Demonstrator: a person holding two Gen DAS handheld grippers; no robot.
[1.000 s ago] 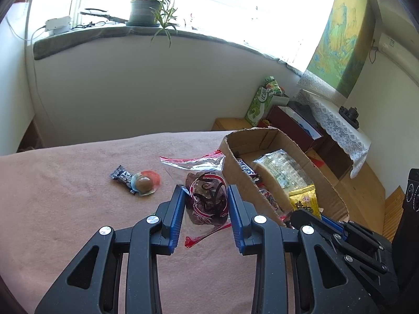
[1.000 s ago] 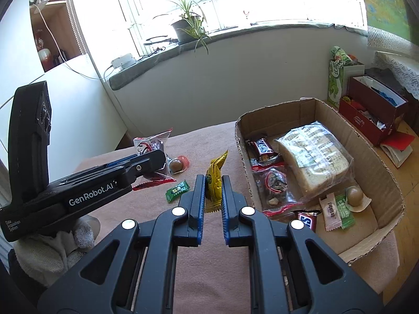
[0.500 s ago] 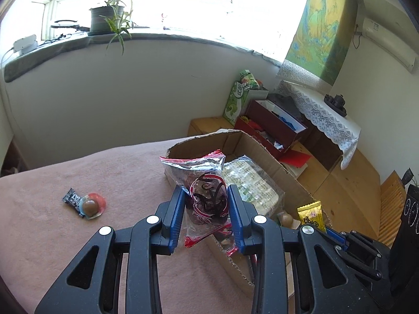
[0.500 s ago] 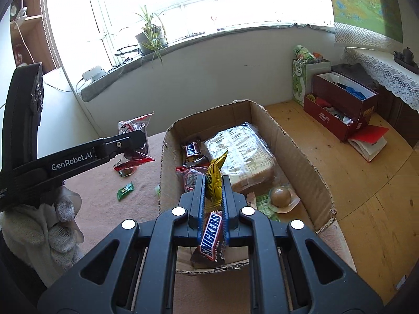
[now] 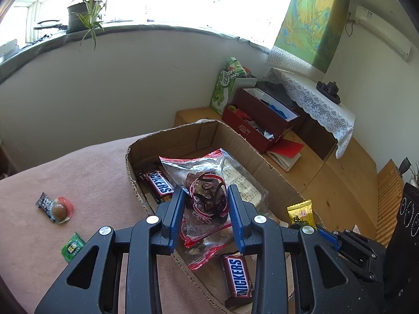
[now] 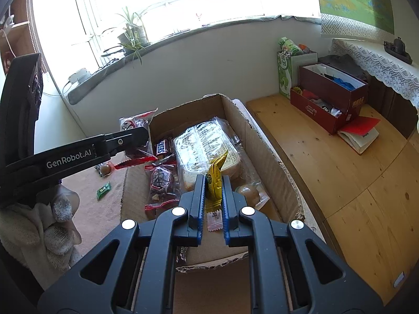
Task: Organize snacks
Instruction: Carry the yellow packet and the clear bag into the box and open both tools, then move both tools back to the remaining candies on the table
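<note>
My left gripper [image 5: 205, 196] is shut on a clear red-edged bag of dark dried fruit [image 5: 207, 196], held in the air over the near left part of the cardboard box [image 5: 180, 141]. My right gripper [image 6: 212, 183] is shut on a small yellow snack packet [image 6: 215, 178], hanging over the box [image 6: 264, 154] near its front. The yellow packet [image 5: 301, 213] also shows at the right in the left wrist view. Inside the box lie Snickers bars [image 5: 159, 184], a wrapped block of crackers [image 6: 207, 144], another fruit bag [image 6: 161, 180] and a round sweet [image 6: 247, 192].
On the pink cloth [image 5: 78, 172] left of the box lie a round wrapped sweet [image 5: 60, 210], a dark wrapper [image 5: 44, 201] and a green packet [image 5: 73, 246]. A red box [image 6: 330, 99] and a book [image 6: 358, 133] sit on the wooden floor [image 6: 340, 183] to the right. A gloved hand [image 6: 39, 225] holds the left gripper.
Both grippers have swung right from above the cloth to above the box, each still holding its snack. The box now fills the middle of both views.
</note>
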